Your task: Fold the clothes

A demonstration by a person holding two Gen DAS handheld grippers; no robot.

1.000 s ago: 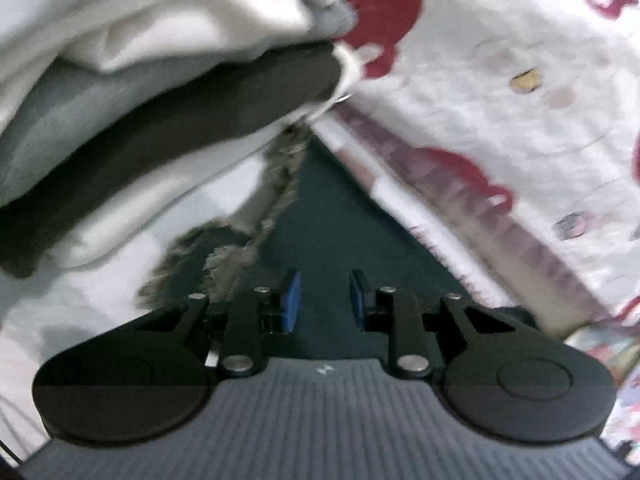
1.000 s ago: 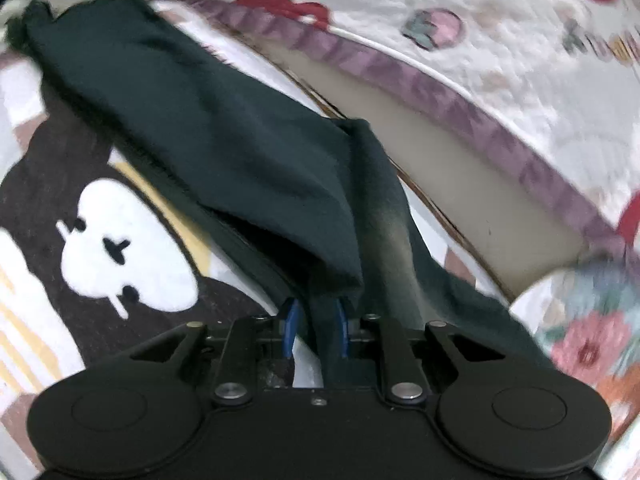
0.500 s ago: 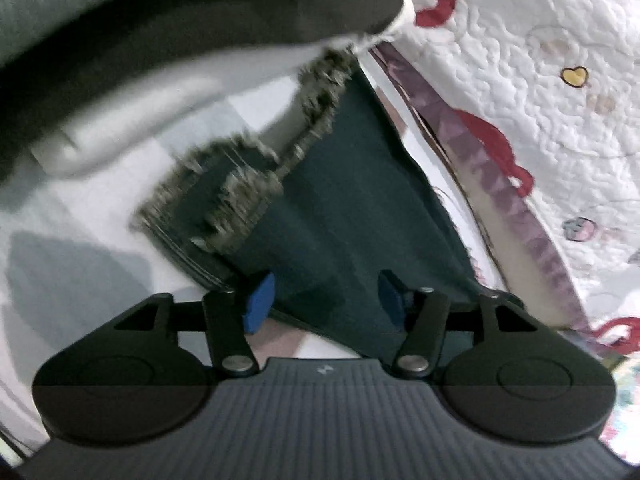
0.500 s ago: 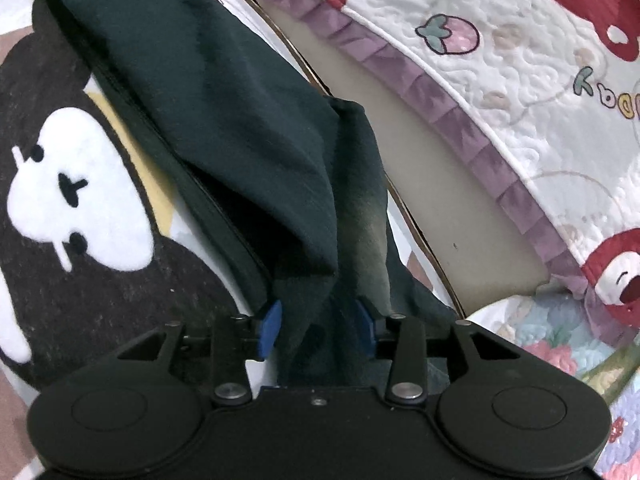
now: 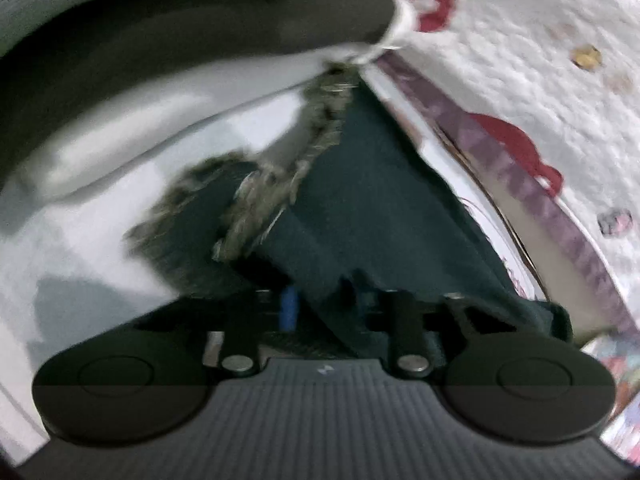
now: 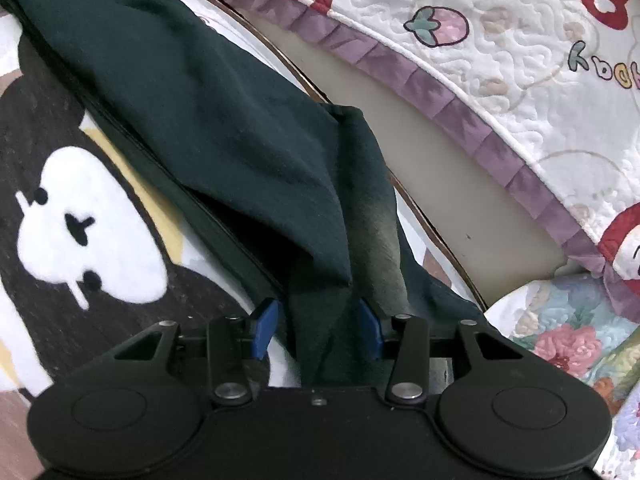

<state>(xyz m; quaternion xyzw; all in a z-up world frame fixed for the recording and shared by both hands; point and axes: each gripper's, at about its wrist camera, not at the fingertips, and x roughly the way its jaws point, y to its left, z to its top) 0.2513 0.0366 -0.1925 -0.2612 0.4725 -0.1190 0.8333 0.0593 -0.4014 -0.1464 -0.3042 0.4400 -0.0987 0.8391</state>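
You have two hand-held grippers in play and one dark green garment between them, plus one stack of folded clothes further off.

Your right hand-held gripper (image 6: 318, 330) has its blue pads (image 6: 264, 330) set apart, with a bunched fold of the dark green garment (image 6: 224, 128) lying between them; the left pad shows a gap to the cloth, so it is not clamped. From there the garment runs away up and to the left across a blanket (image 6: 92, 240) printed with a white cartoon face on black. To the right of the garment lies a strip of beige surface, and past it a white quilt (image 6: 520, 60) with a purple ruffled border, a strawberry and red shapes. A floral cloth (image 6: 572, 340) sits at the near right.

Your left hand-held gripper (image 5: 320, 308) is seen through motion blur. One blue pad (image 5: 289, 308) shows on the left; the other is hidden by the dark green garment (image 5: 368, 208) that passes between the fingers, so you cannot tell whether it grips. Just beyond, the garment's frayed hem (image 5: 276, 196) shows in two fringed edges. Farthest off, the stack of folded clothes (image 5: 180, 40), grey, dark and white layers, fills the top of the left wrist view.
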